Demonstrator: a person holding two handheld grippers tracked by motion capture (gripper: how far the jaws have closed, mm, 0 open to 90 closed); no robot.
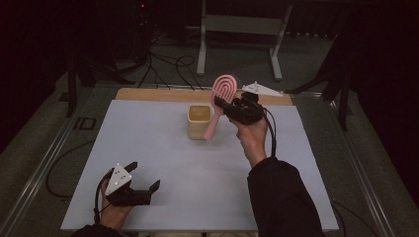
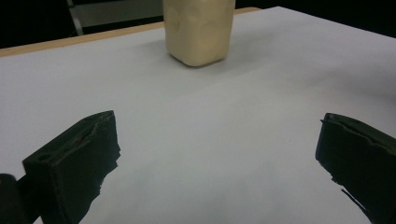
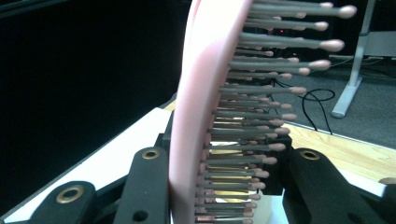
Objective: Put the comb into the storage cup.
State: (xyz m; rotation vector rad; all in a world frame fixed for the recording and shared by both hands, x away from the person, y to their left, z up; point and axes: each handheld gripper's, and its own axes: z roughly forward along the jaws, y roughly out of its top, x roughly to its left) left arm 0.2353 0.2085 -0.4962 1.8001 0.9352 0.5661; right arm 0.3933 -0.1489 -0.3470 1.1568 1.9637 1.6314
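**Pink Hairbrush Clamped Above Cup; Left Gripper Open at Lower Left**

Nearest the high camera, at the bottom right of the frame, a dark sleeve (image 1: pixel 284 197) led up to the person's right hand (image 1: pixel 253 136). That hand held the right gripper (image 1: pixel 223 104) above centre of the frame, its jaws closed on a pink hairbrush (image 1: pixel 220 101). The brush stood tilted, its oval head up and to the right, its handle slanting down and to the left, with the handle's tip just beside or touching the right wall of a beige cup (image 1: pixel 198 122); contact could not be confirmed. In the right gripper view, the brush (image 3: pixel 196 116) ran up the middle of the frame edge-on, bristles (image 3: pixel 261 93) pointing to the right, with a black jaw on each side of it.

At the lower left of the high view, the left gripper (image 1: pixel 146 175) lay low over the white table (image 1: pixel 197 177), well apart from the cup. Its jaws stood wide apart with nothing between them. In the left gripper view, the cup (image 2: pixel 198 30) stood upright at top centre, beyond the spread jaws.
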